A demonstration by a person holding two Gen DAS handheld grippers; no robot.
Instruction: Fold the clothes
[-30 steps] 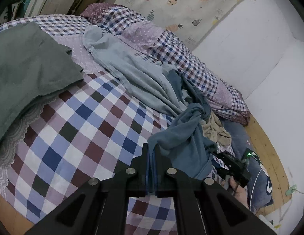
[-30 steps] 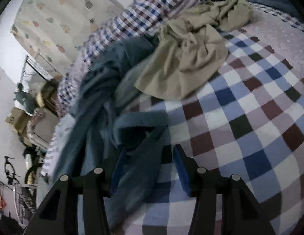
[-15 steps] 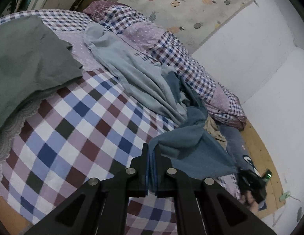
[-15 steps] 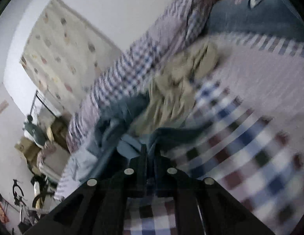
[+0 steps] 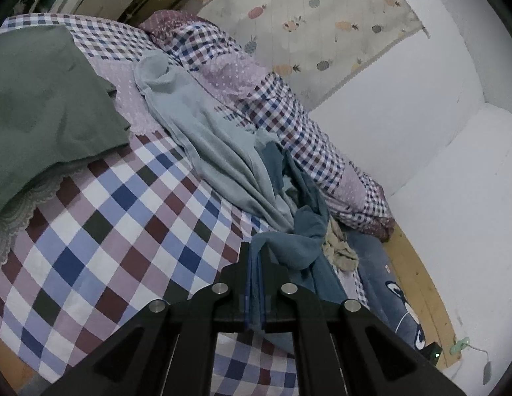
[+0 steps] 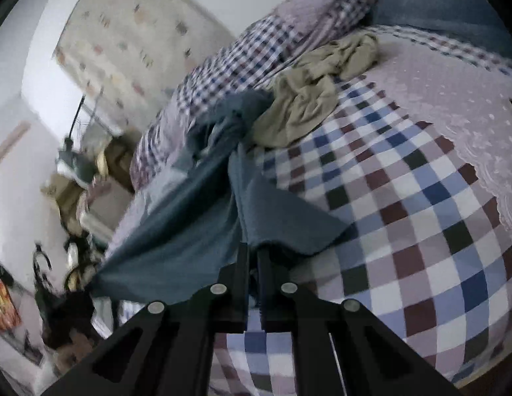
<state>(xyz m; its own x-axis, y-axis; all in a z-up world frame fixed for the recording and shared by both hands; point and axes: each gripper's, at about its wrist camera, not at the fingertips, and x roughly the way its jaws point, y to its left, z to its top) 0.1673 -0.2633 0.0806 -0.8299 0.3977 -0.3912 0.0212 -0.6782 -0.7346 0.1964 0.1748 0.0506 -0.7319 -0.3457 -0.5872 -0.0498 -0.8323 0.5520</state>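
A teal-blue garment [image 5: 303,241] trails out of a clothes pile on the checked bed. My left gripper [image 5: 255,257] is shut on one edge of it. In the right wrist view the same teal-blue garment [image 6: 196,231] is stretched taut above the checked bedspread [image 6: 404,214], with my right gripper [image 6: 252,257] shut on another edge. The cloth spans leftward from the right gripper to the left one, which shows blurred at the lower left. A pale blue garment [image 5: 206,132] lies along the bed behind it, partly under it.
A folded dark green garment [image 5: 48,109] lies at the bed's left. A beige garment [image 6: 308,99] is crumpled near the checked quilt [image 5: 289,122] rolled along the wall. A blue cushion [image 5: 384,283] sits at the bed's far end by a wooden floor strip.
The right gripper has gone from open to shut on the teal-blue garment and pulled it away from the pile. The cloth now stretches between both grippers; the left keeps its hold.
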